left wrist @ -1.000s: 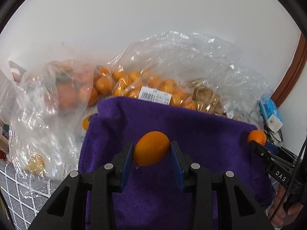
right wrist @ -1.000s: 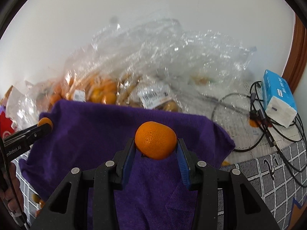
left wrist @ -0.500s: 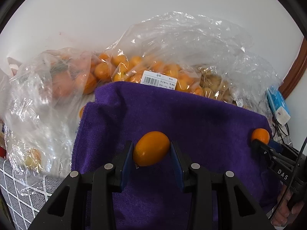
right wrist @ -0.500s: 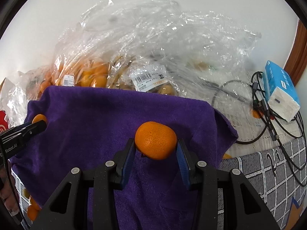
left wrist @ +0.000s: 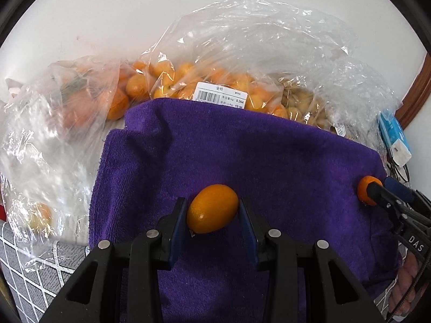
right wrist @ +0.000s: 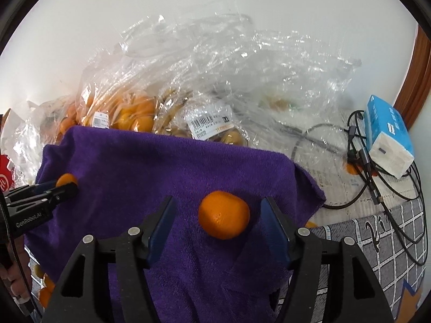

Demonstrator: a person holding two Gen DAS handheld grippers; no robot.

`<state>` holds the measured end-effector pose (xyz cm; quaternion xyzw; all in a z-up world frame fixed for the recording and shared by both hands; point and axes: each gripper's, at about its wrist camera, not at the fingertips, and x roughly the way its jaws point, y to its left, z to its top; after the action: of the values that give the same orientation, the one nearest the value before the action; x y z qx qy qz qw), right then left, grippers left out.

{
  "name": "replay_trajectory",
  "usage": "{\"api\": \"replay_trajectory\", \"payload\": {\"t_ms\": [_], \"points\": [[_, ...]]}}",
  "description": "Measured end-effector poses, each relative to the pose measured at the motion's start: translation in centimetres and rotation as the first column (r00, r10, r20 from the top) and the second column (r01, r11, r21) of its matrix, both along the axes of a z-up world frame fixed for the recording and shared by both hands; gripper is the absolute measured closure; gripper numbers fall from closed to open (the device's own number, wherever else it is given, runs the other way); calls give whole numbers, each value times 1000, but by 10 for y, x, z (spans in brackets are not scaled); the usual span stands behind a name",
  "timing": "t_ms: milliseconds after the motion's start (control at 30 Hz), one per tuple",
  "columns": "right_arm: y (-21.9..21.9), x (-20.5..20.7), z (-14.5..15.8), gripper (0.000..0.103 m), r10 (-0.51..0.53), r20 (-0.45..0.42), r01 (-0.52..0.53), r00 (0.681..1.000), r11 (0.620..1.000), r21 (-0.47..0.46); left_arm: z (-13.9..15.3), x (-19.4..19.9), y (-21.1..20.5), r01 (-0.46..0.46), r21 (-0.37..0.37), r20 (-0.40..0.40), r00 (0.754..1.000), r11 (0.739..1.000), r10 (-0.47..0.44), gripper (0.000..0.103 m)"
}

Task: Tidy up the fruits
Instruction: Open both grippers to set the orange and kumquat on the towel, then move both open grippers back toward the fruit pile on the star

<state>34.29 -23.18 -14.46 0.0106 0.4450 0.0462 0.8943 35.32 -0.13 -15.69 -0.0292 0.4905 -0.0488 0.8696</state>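
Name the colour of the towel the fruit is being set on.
Purple, a deep violet terry towel; the right wrist view shows it best.

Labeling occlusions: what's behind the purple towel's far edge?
Behind the purple towel: clear plastic bags of small orange fruit, one with a barcode label, then a white wall. The towel hides the bags' lower parts and whatever it lies on.

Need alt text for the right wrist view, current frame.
The right gripper, jaws opening, has a round orange fruit between its pads, clear of both, on a purple towel. Clear plastic bags of fruit lie behind the towel; the left gripper holds a small orange fruit at the towel's left edge.
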Motion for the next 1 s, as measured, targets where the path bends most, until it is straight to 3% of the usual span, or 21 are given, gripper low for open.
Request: {"api": "replay_trajectory", "payload": {"t_ms": [167, 333, 400, 600, 833, 1000], "points": [[0, -4, 7, 38, -14, 31, 14, 999, 1000, 8, -2, 3, -10, 25, 16, -7, 1000, 1000, -24, 65], [1, -9, 17, 38, -4, 58, 4, 998, 1000, -1, 10, -1, -12, 26, -3, 28, 999, 1000, -26, 45], [3, -13, 23, 38, -2, 78, 3, 997, 1000, -10, 17, -3, -11, 23, -8, 47, 999, 1000, -23, 43], [7, -27, 42, 38, -42, 127, 47, 991, 998, -38, 47, -13, -10, 11, -20, 108, 994, 1000, -9, 42], [1, -70, 64, 35, -71, 136, 80, 988, 995, -63, 86, -36, -3, 51, -90, 176, 984, 995, -34, 44], [-7, -118, 76, 27, -59, 139, 67, 989, 996, -60, 129, -73, -12, 88, -13, 305, 949, 996, -80, 44]]}}
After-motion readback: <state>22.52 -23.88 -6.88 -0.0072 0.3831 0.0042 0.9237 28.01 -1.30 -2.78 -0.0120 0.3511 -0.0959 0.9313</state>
